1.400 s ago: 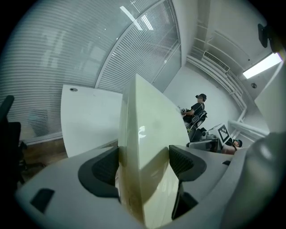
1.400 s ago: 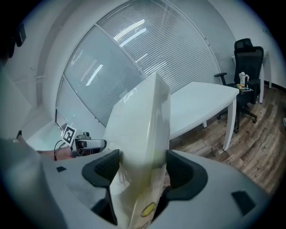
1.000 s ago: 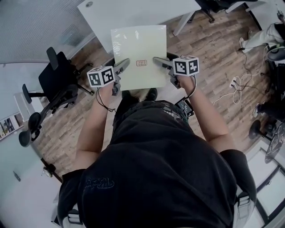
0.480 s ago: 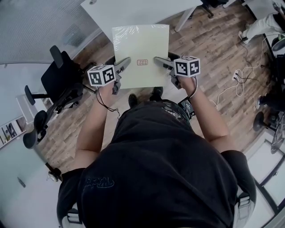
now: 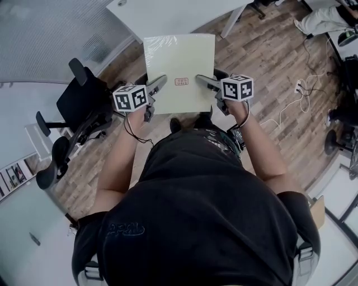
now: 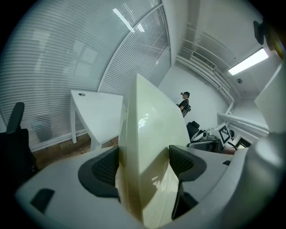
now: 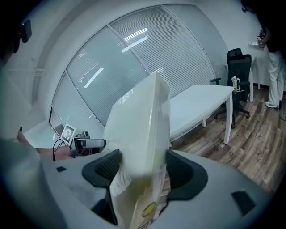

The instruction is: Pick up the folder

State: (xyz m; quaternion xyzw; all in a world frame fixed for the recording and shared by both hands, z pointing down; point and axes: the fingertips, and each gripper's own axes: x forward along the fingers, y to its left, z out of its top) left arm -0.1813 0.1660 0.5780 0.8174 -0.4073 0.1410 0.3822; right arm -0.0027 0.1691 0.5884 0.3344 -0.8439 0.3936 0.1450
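Note:
A pale yellow-green folder (image 5: pixel 179 70) with a small red label is held flat in the air in front of me, above the wooden floor. My left gripper (image 5: pixel 160 81) is shut on its left edge, and my right gripper (image 5: pixel 200 79) is shut on its right edge. In the left gripper view the folder (image 6: pixel 147 152) stands edge-on between both black pads (image 6: pixel 105 170). The right gripper view shows the folder (image 7: pixel 138 156) pinched the same way, with the left gripper (image 7: pixel 87 144) visible beyond it.
A white table (image 5: pixel 168 14) stands just beyond the folder. A black office chair (image 5: pixel 81 106) is at my left. Cables and a power strip (image 5: pixel 299 89) lie on the floor at the right. A person (image 6: pixel 183 103) stands far off.
The folder and both grippers have stayed together in the same hold. The view has shifted slightly, so the chair and floor appear lower and further right.

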